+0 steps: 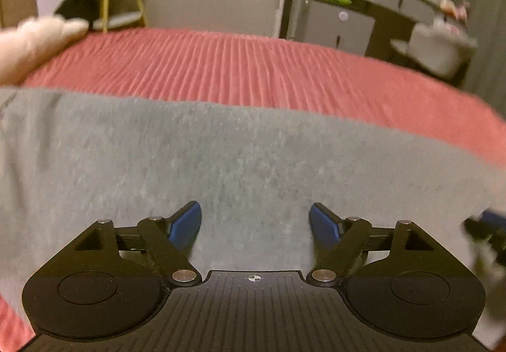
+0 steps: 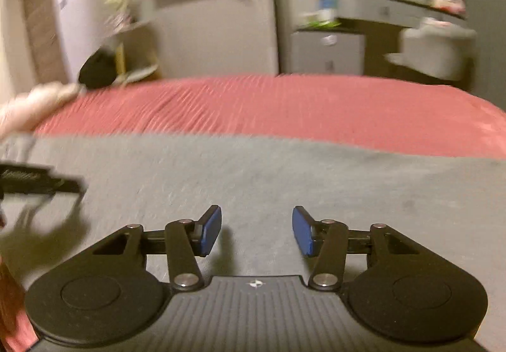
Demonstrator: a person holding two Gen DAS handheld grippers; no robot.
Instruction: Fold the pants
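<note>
**Both grippers hover over the pants, nothing gripped**

Blue pads of the left gripper (image 1: 255,225) stood wide apart just over the grey pants (image 1: 221,156), with only cloth showing between them; its jaws were open and held nothing. The pants lay spread flat across the red bed (image 1: 253,67), filling the near half of both views. At far left a pale, fluffy bundle (image 1: 34,42) rested on the bed near the pants' far corner; whether it touched them could not be told. Further right, the right gripper (image 2: 256,230) also hung over the cloth with its jaws open and empty, a little less wide than the left's. Each gripper showed as a dark blur at the edge of the other's view, so the two were side by side and near each other.

Judging by the flat cloth and empty jaws, the fold was between grasps: either the pants had just been laid down or a fold was about to start. How many folds were already made could not be told. The next move probably called for each gripper to reach an edge and pinch it, then carry it across.

The far edge of the pants ran straight from left to right, with a broad strip of bare bed beyond it. That strip gave open room for moving forward; the near edge was hidden under the grippers.
</note>
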